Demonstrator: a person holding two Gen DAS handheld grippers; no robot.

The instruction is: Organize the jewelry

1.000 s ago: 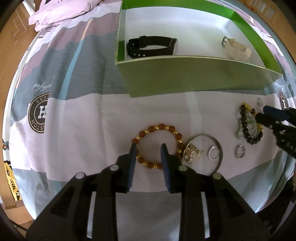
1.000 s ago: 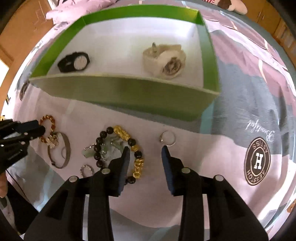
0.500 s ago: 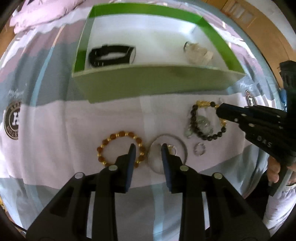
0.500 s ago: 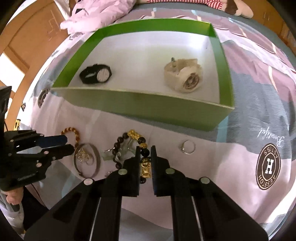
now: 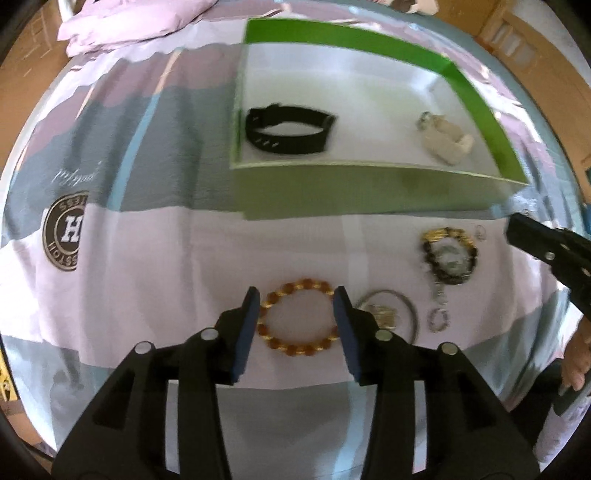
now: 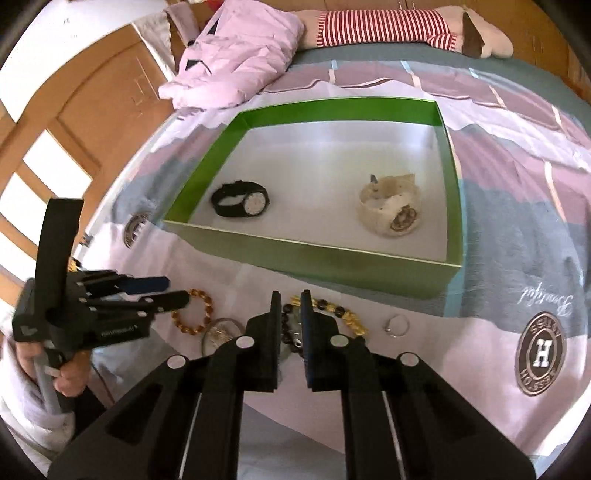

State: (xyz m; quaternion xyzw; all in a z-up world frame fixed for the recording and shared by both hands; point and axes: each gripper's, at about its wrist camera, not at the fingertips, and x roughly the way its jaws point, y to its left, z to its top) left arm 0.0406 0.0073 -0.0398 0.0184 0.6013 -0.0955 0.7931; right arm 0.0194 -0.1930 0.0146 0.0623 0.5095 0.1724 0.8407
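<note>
My left gripper (image 5: pixel 297 314) is open, and its fingers straddle an amber bead bracelet (image 5: pixel 299 321) that lies flat on the bedsheet. To its right lie a silver bangle (image 5: pixel 406 306) with a small charm inside it, a small ring (image 5: pixel 439 317) and a black-and-gold bead bracelet (image 5: pixel 448 254). My right gripper (image 6: pixel 291 314) is shut to a narrow slit. It hovers over the black-and-gold bead bracelet (image 6: pixel 347 317), which shows through the slit. In the left wrist view the right gripper (image 5: pixel 517 230) sits apart from that bracelet. A thin ring (image 6: pixel 397 326) lies to the right.
A green box (image 6: pixel 314 258) stands just beyond the jewelry and holds a black watch (image 6: pixel 242 201) and a white watch (image 6: pixel 391 208). A pink pillow (image 6: pixel 236 62) and a striped plush toy (image 6: pixel 388 26) lie at the far end of the bed. A hand (image 6: pixel 70 376) holds the left gripper (image 6: pixel 175 290).
My left gripper swung back left from the bangle to the amber bracelet and opened wider. My right gripper closed over the black-and-gold bracelet, then drew back, still shut, while the bracelet stayed on the sheet.
</note>
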